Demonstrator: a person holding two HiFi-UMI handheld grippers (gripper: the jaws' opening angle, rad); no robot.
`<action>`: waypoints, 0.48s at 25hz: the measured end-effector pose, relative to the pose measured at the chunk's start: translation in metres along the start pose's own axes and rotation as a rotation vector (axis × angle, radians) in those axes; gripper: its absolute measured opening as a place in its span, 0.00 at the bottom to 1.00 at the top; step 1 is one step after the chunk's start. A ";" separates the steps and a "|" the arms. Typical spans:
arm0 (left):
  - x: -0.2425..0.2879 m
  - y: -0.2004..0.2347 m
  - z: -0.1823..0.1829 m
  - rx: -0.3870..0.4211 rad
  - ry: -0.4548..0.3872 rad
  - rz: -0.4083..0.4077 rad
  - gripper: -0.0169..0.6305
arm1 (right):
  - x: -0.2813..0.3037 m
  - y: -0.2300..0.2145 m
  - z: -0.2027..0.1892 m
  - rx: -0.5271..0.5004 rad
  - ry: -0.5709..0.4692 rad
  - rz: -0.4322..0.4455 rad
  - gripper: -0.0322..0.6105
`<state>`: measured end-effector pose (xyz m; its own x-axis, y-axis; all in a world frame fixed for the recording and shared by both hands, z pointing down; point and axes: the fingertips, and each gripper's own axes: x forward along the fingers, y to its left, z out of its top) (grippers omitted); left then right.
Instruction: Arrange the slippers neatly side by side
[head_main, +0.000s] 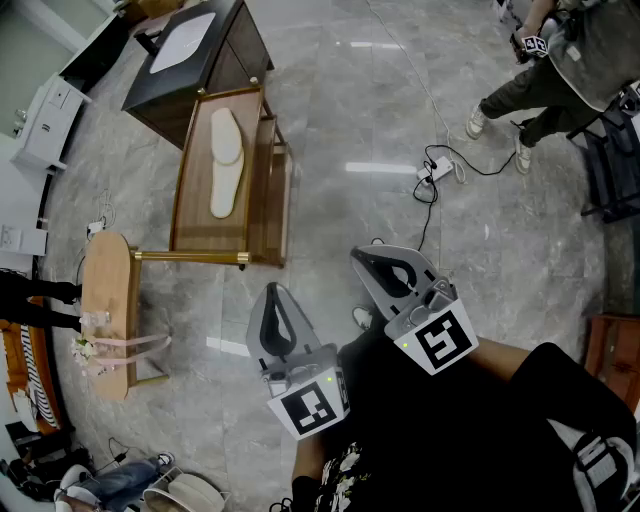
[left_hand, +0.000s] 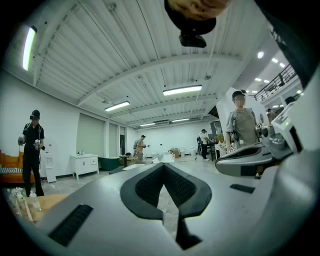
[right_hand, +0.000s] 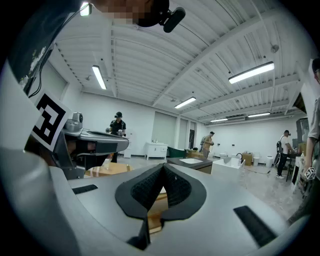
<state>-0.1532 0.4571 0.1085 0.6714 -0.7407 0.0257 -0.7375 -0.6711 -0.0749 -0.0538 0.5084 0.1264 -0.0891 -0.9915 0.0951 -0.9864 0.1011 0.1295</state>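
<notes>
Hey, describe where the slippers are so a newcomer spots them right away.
On the grey floor, next to the dark cabinet, stands a wooden bench. The two slippers lie on its top, end to end: the only pale cream shapes on that wood.

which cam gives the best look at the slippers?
Head view: both pale slippers lie end to end on the wooden bench, seen from above. Left gripper view shows none of them; right gripper view shows only a strip of wood.
</notes>
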 end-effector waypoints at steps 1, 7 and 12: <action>0.000 0.000 0.001 -0.001 0.001 0.001 0.03 | 0.000 -0.001 0.000 0.001 0.003 0.000 0.05; -0.002 0.000 -0.002 -0.013 0.007 0.002 0.03 | -0.003 -0.001 -0.004 0.009 0.020 -0.007 0.05; -0.003 -0.007 -0.005 -0.012 0.012 -0.009 0.03 | -0.009 -0.012 -0.008 0.086 0.004 -0.045 0.05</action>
<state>-0.1499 0.4636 0.1144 0.6774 -0.7346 0.0386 -0.7321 -0.6784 -0.0624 -0.0402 0.5170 0.1322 -0.0440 -0.9945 0.0952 -0.9976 0.0488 0.0490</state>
